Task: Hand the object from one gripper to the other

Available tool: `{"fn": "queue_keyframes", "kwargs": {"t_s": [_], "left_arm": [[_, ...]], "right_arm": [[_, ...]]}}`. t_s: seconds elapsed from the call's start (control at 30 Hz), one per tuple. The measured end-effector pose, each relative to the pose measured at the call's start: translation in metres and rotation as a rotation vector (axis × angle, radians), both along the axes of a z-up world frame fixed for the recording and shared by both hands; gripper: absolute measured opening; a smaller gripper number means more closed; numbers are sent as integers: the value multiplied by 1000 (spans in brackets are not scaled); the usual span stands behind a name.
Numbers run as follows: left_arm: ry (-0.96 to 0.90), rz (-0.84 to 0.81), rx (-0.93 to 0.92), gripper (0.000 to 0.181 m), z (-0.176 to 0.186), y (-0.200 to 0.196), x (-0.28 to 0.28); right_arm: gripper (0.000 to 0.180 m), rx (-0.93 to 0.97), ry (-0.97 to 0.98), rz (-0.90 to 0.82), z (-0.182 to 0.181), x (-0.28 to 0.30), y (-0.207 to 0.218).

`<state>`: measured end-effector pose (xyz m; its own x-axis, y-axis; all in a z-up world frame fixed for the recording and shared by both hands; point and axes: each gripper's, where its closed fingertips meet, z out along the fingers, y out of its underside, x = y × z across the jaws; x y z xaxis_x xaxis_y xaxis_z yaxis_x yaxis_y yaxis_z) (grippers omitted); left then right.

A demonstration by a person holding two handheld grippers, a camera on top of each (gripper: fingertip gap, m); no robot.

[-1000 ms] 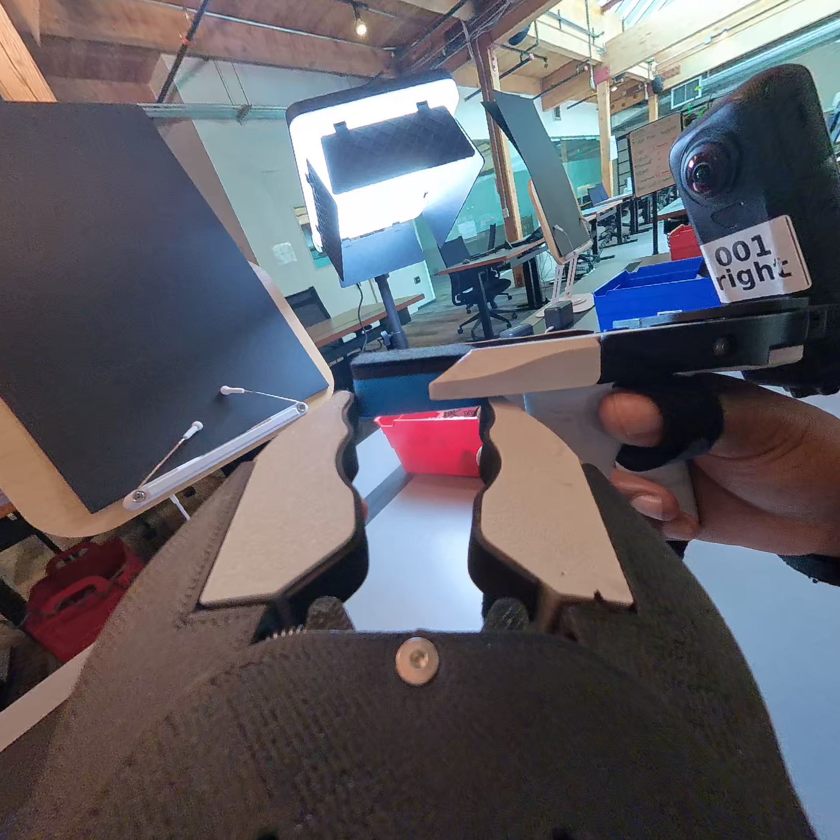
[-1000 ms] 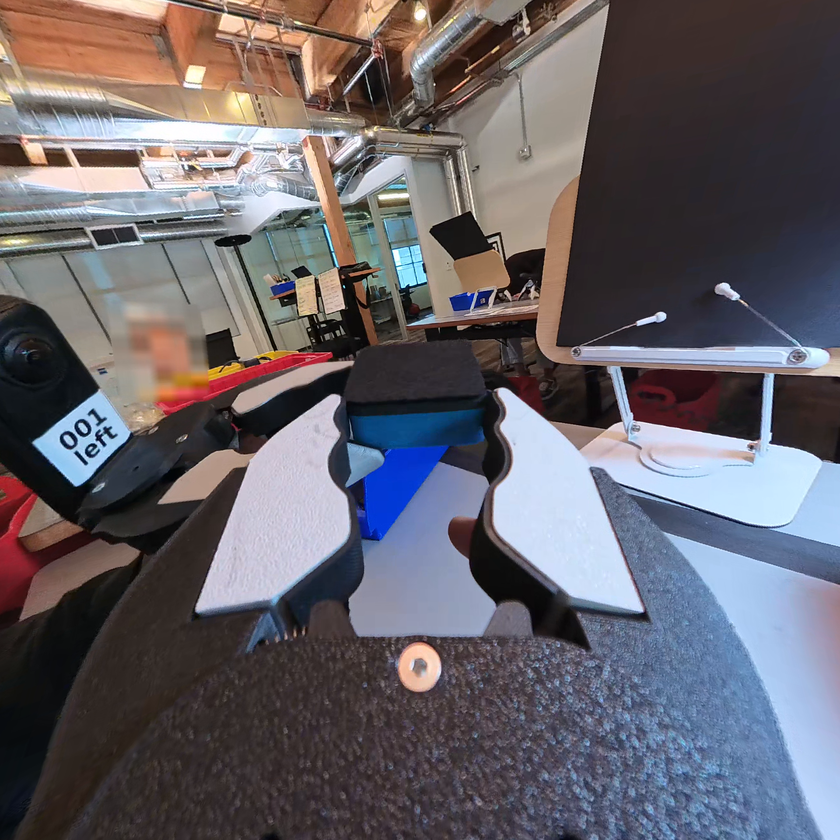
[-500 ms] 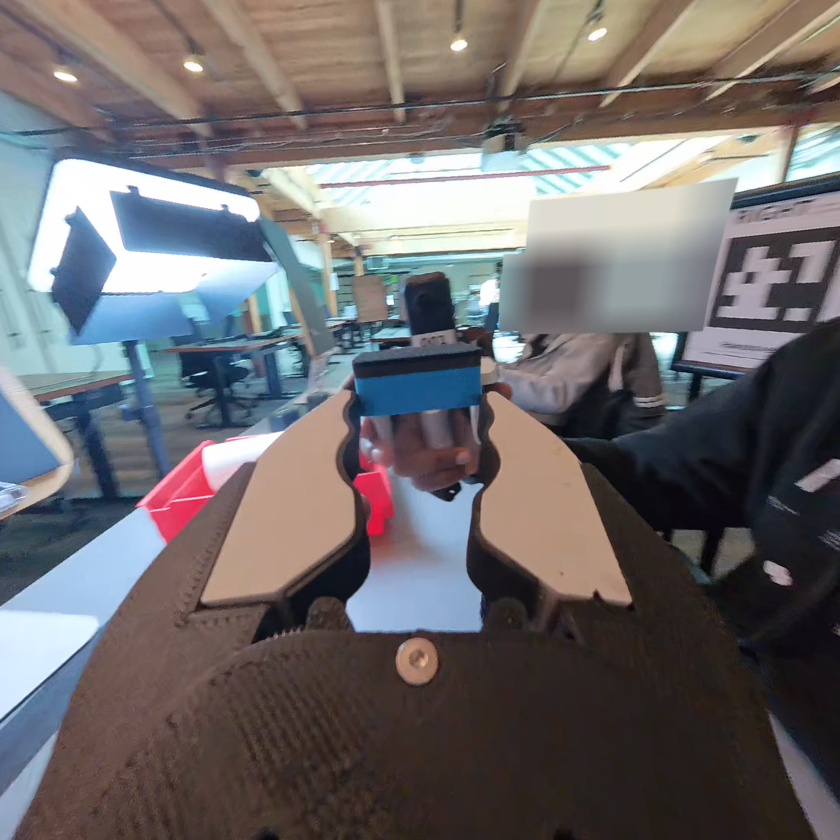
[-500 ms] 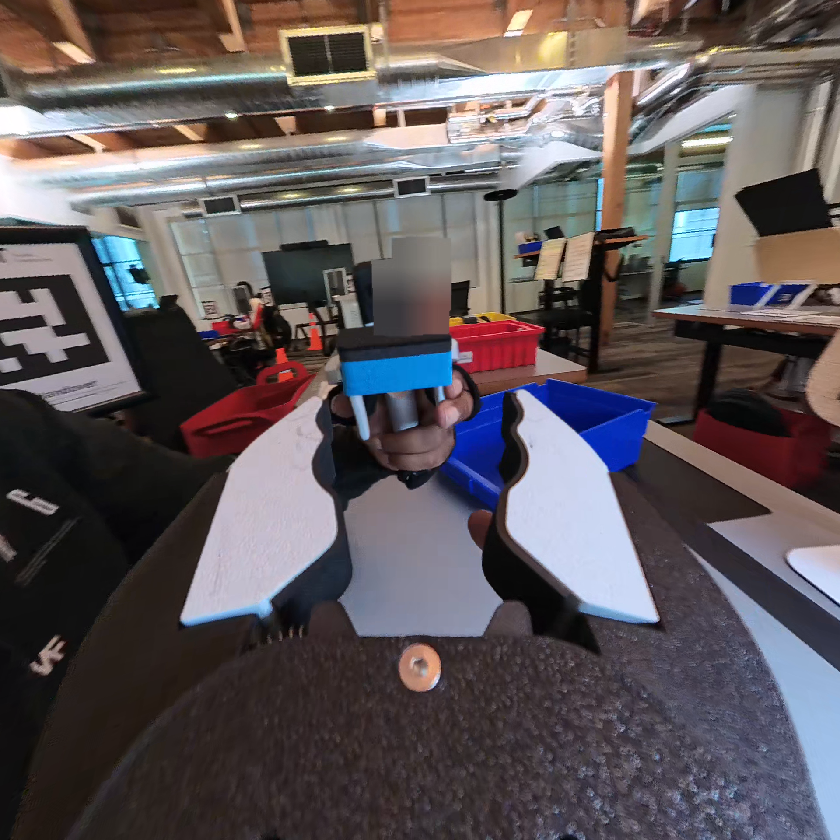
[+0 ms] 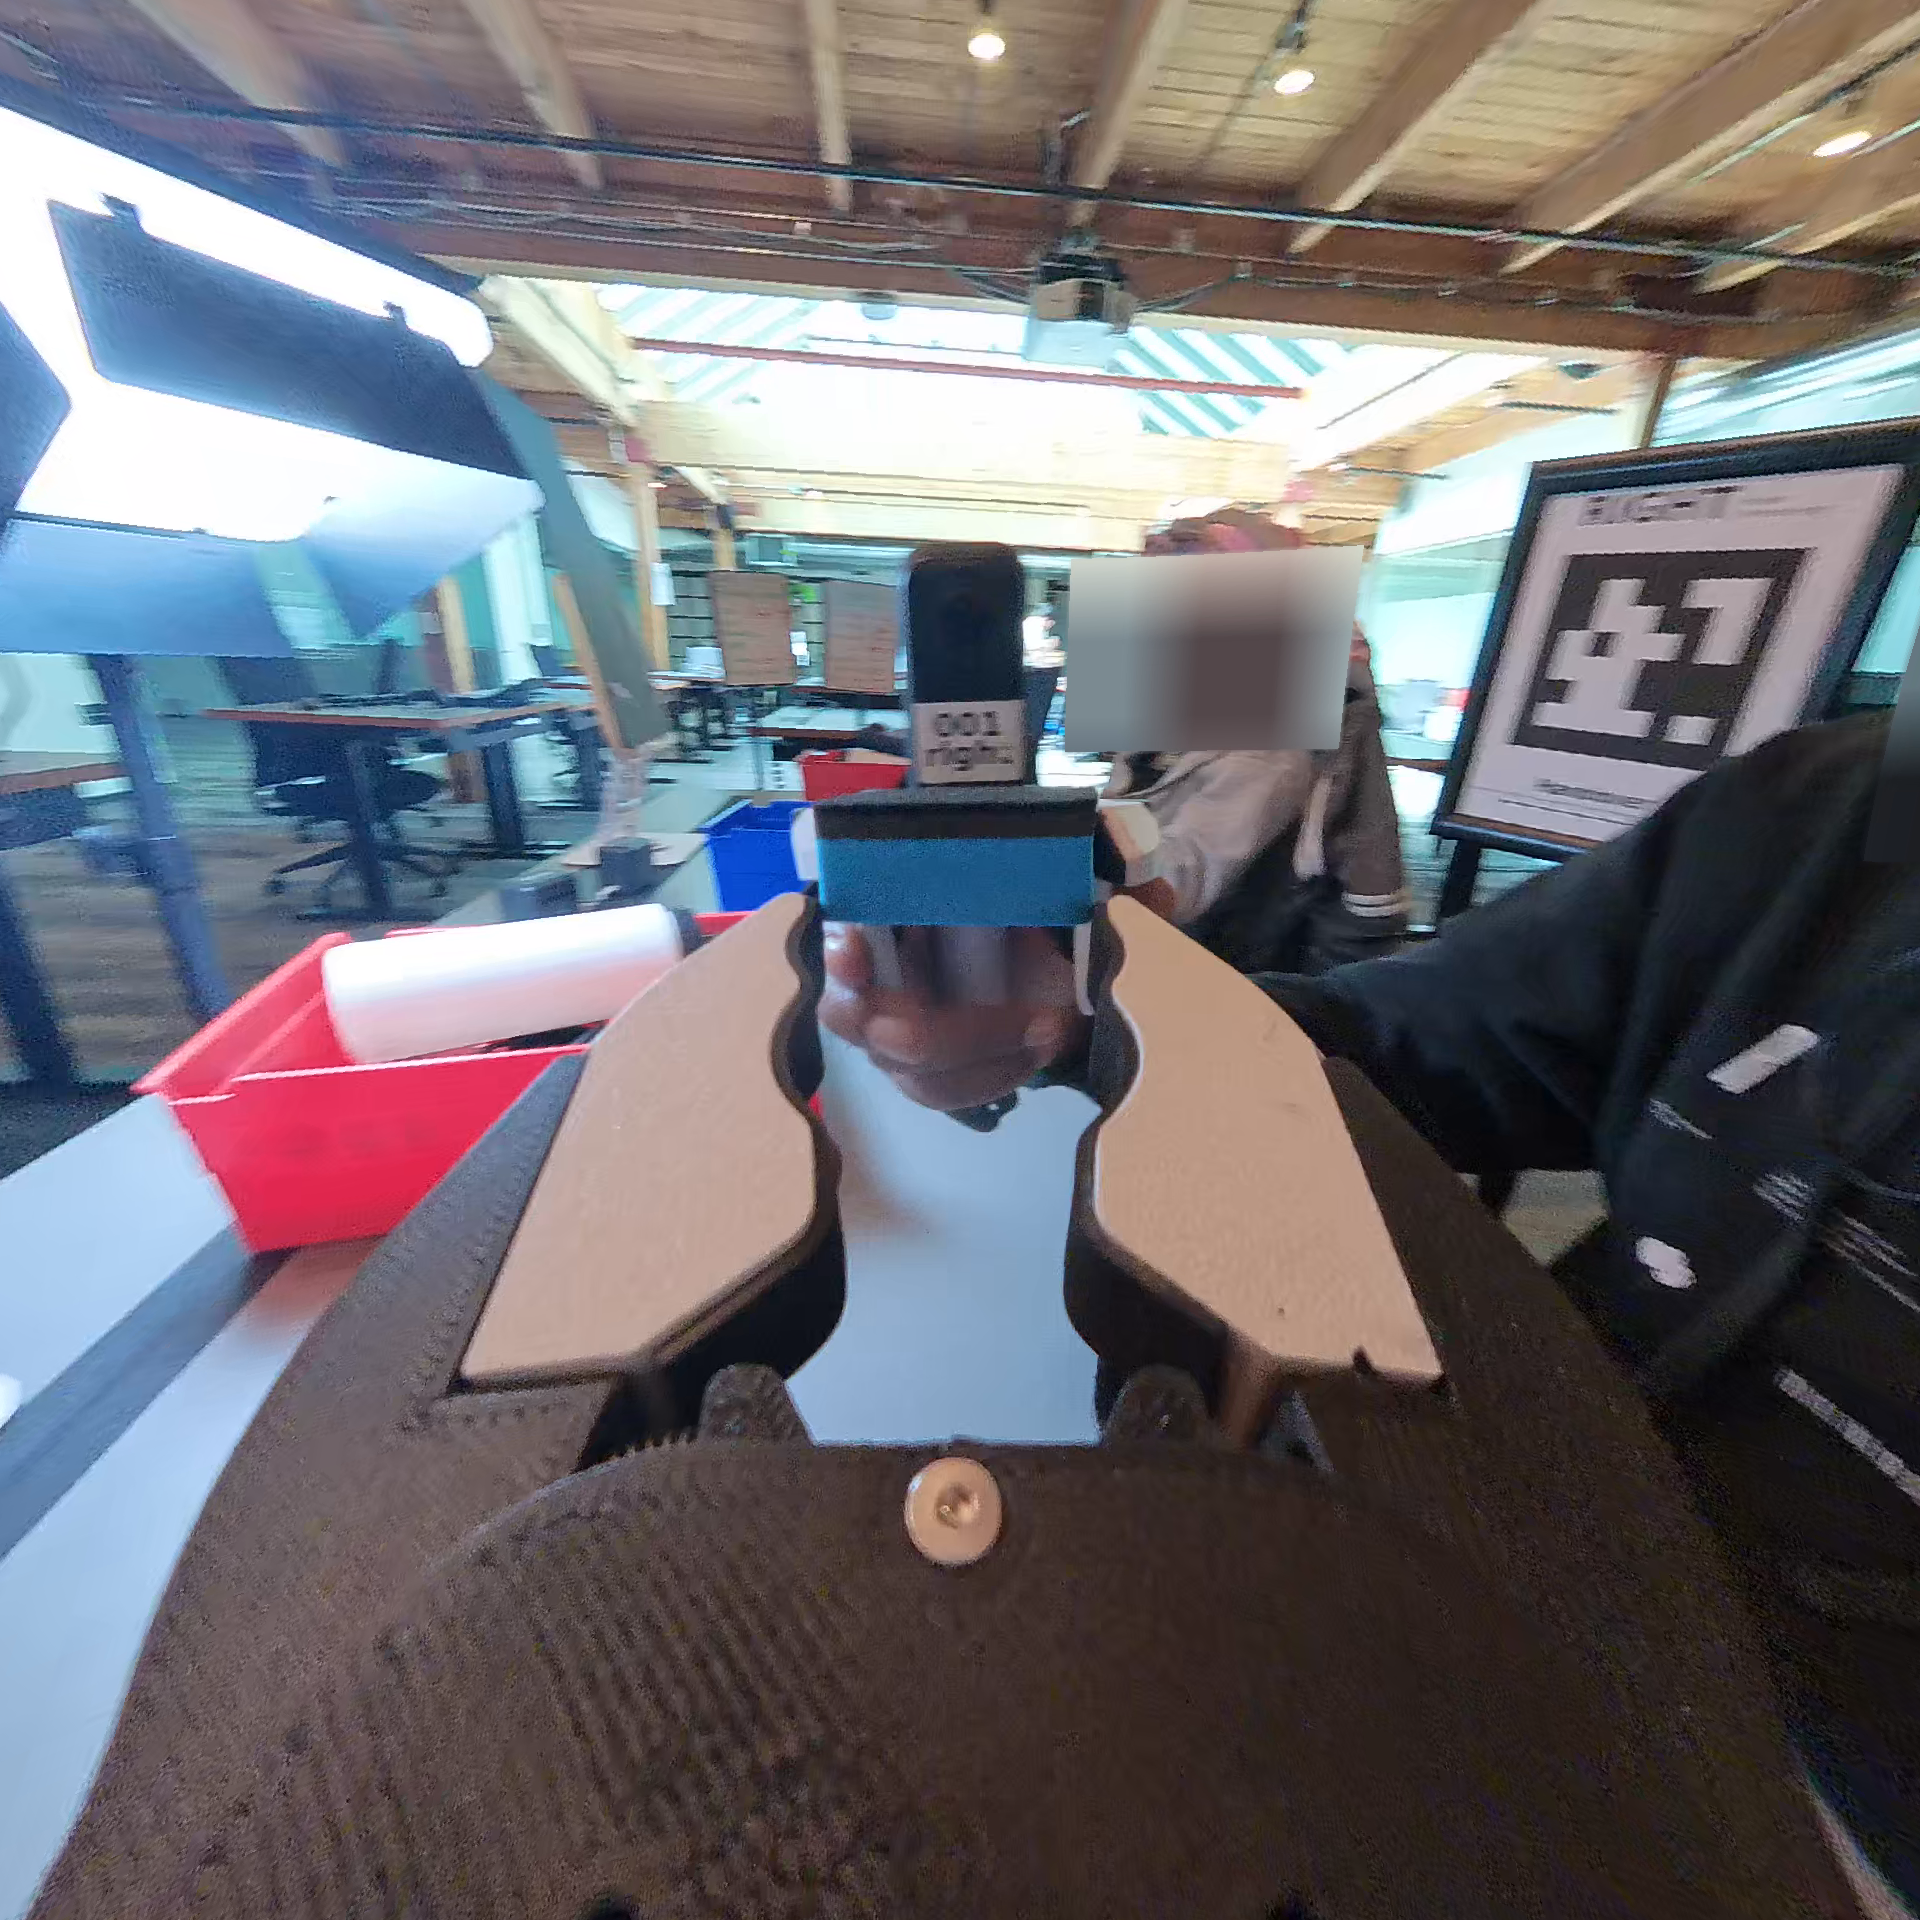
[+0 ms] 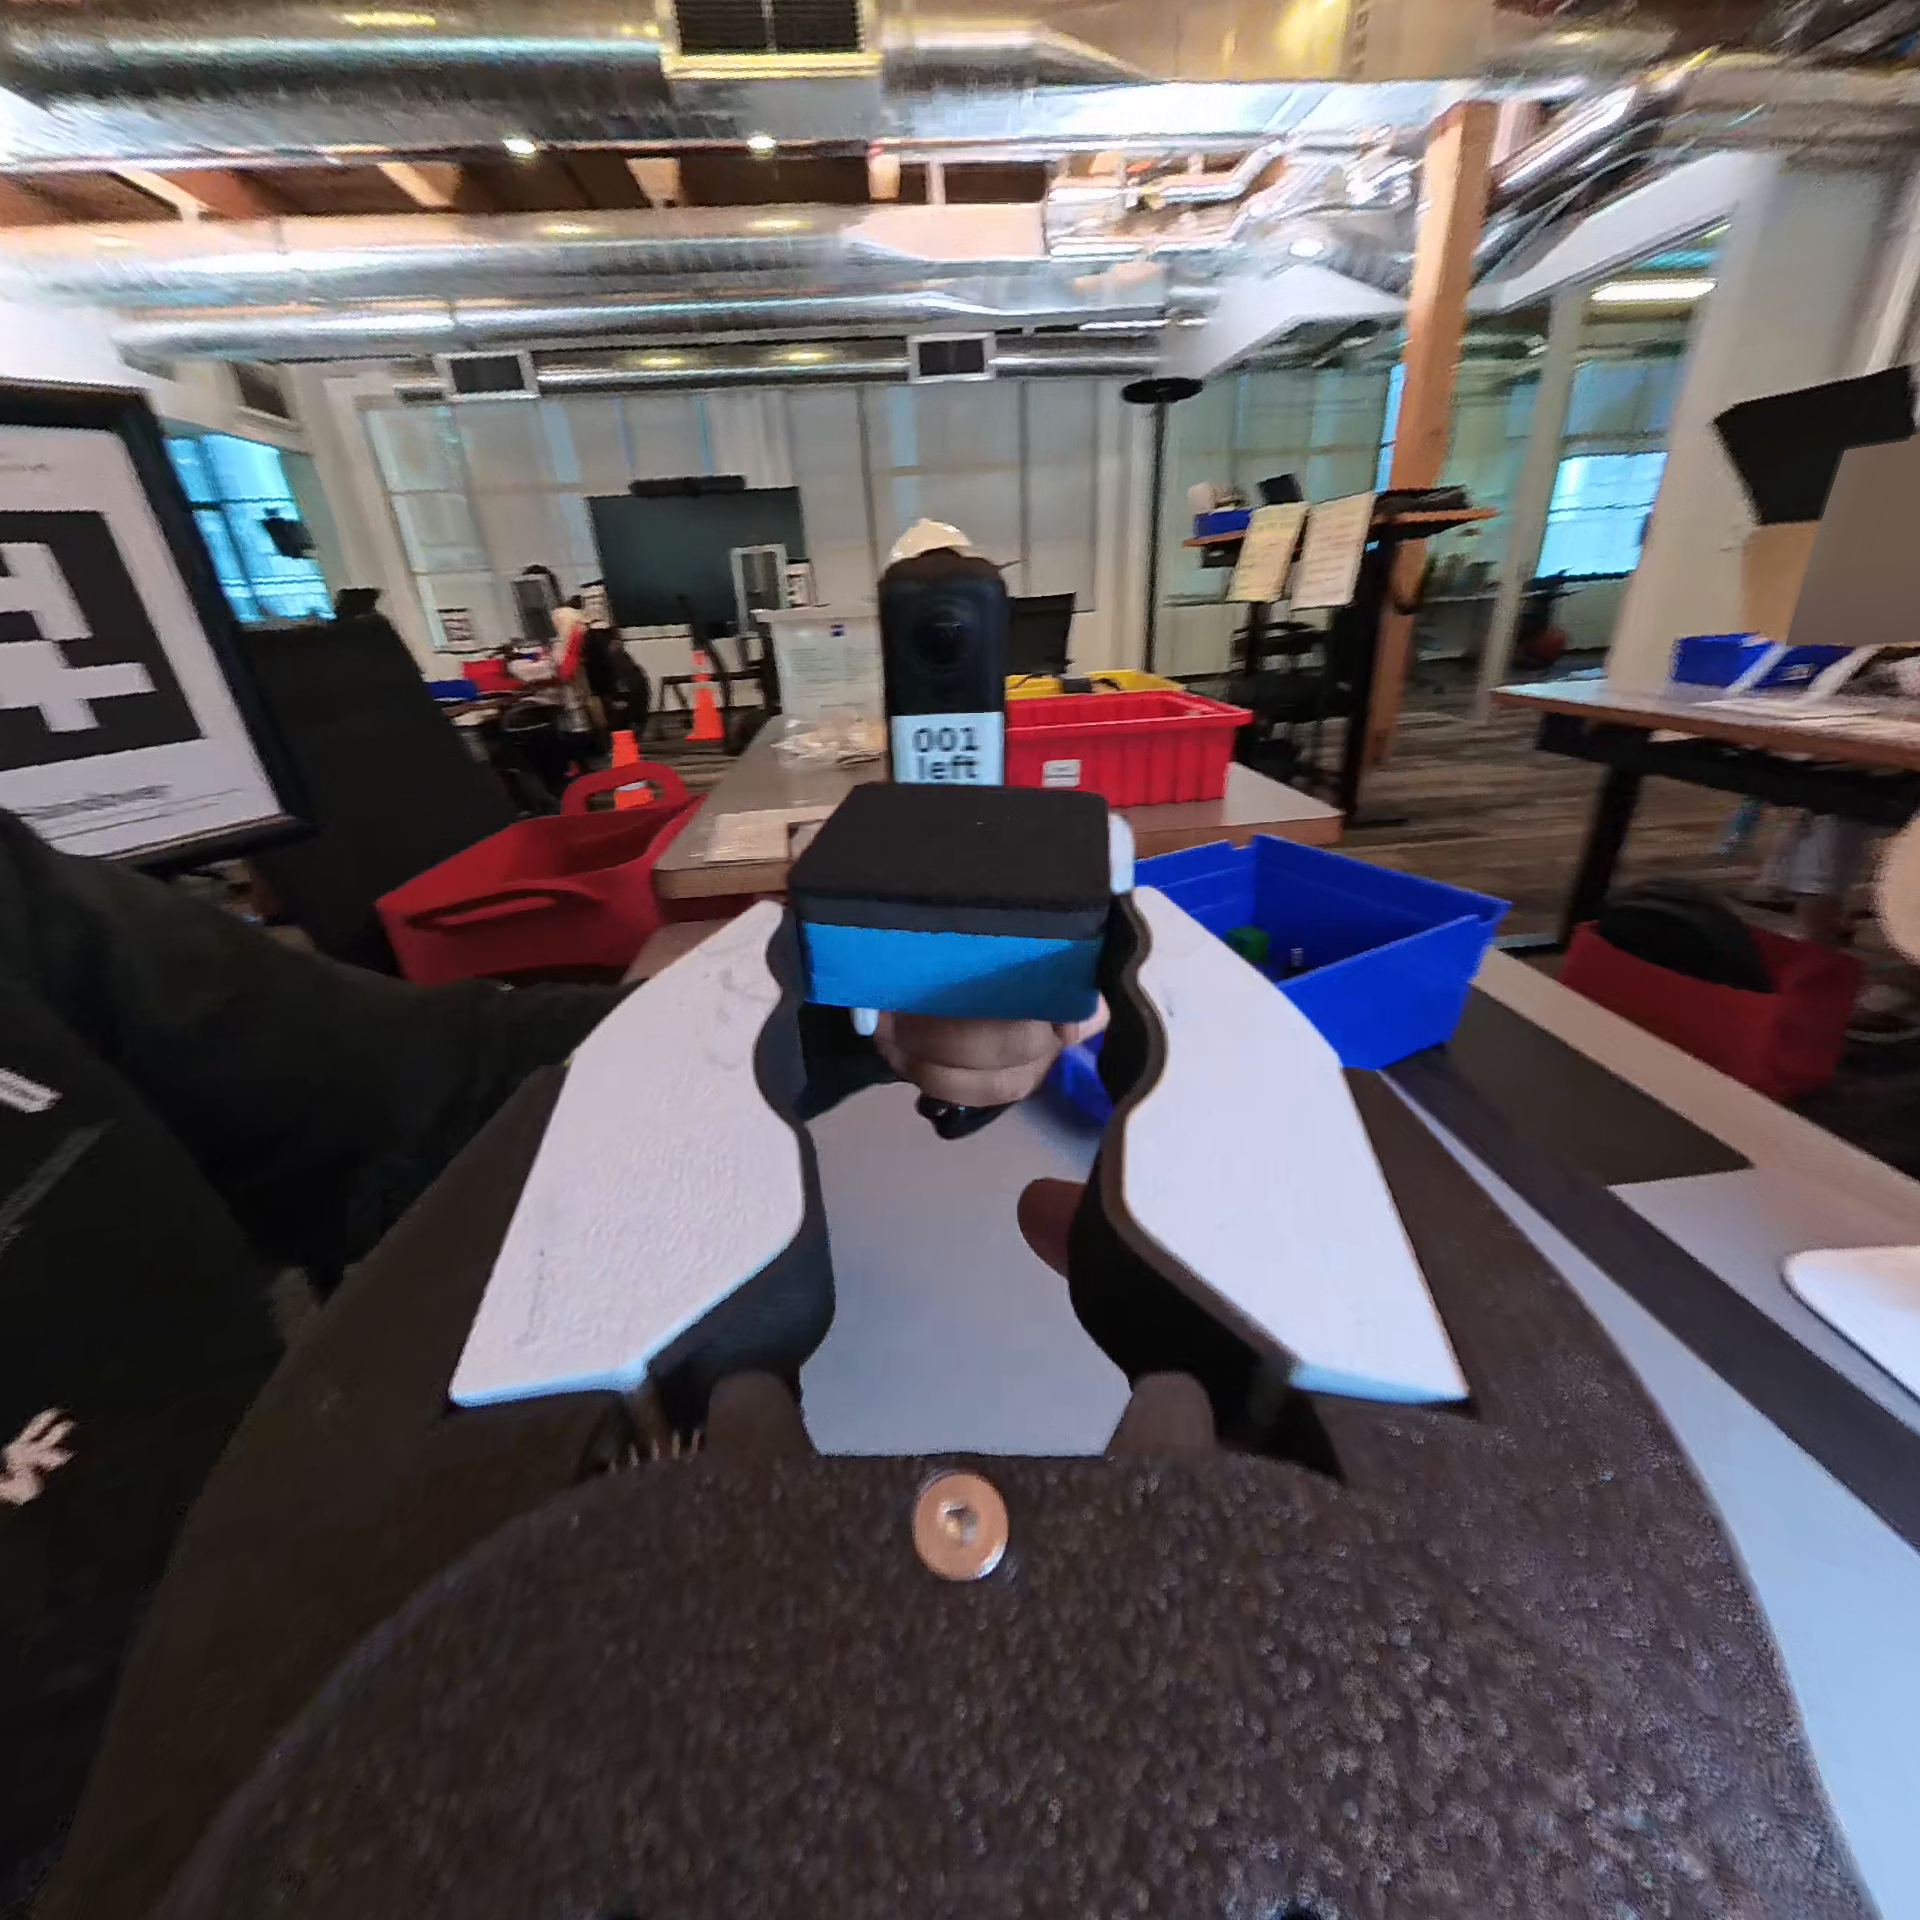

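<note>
Foam block (image 5: 954,868), black top layer over a blue layer, is held up in the air over the grey table (image 5: 935,1247), level and flat side up. The two tongs meet it head-on from opposite sides.

Left gripper (image 5: 956,920): jaws narrow, both tips pressed on the block's two side faces, so it is gripping the block. Right gripper (image 6: 948,925): same, jaws narrow with tips against the block's sides, clamped on it too. Each tong's black camera stalk stands right behind the block as seen from the other one.

Just under the block, a hand (image 5: 935,1039) is wrapped round the right tong's handle. The hand on the left tong (image 6: 966,1049) sits under the block in the right wrist view. A dark sleeve (image 5: 1558,1039) runs off from the block toward the person.

Left of the block in the left wrist view, lower down: red bin (image 5: 353,1101) on the table with a white roll (image 5: 499,977) lying in it. Right of the block in that view, farther back: framed black-and-white marker board (image 5: 1683,644). In the right wrist view, a blue bin (image 6: 1340,935) sits just right of the block, on the table, with small bits inside, too small to tell.
</note>
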<state>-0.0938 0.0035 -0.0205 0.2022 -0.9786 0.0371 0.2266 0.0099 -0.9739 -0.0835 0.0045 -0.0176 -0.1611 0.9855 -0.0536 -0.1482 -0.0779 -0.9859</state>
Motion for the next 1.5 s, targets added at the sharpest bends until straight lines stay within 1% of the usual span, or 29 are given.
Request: {"fn": "queue_keyframes", "kwargs": {"t_s": [0.13,0.23,0.33,0.47,0.57,0.7,0.83,0.93,1.0,1.07,1.13,1.2,1.27,1.4,1.43,1.5], "left_arm": [[64,187,22,50,1,19,-3],[158,365,98,53,-1,31,-2],[212,485,183,54,2,34,3],[239,565,248,55,3,35,8],[256,609,270,57,3,37,9],[250,691,304,61,1,41,12],[213,779,345,57,1,44,9],[185,747,337,56,3,42,8],[136,675,302,56,7,38,6],[57,554,250,56,16,30,2],[-18,376,210,56,23,14,2],[-80,210,172,56,29,-2,2],[-111,114,155,55,31,-11,2],[-88,30,137,56,23,-18,11],[-81,21,136,56,21,-19,13],[-76,23,130,56,19,-18,15]], "right_arm": [[55,-14,64,-125,9,5,19],[55,0,79,-235,11,6,31],[55,-28,87,-284,10,3,35],[55,-66,69,-297,4,-5,33],[55,-107,76,-355,2,-6,40],[55,-172,83,-385,-1,-8,42],[55,-198,91,-416,-1,-10,40],[56,-162,69,-432,1,-10,38],[56,-120,62,-376,7,-9,31],[65,-98,46,-241,14,-8,17],[70,-94,31,-124,19,-2,7],[70,-83,44,-63,24,5,3],[69,-80,40,-16,25,10,-1],[71,-93,1,55,18,4,-12],[68,-90,-15,60,15,1,-14],[55,-67,-27,53,10,-2,-17]]}}
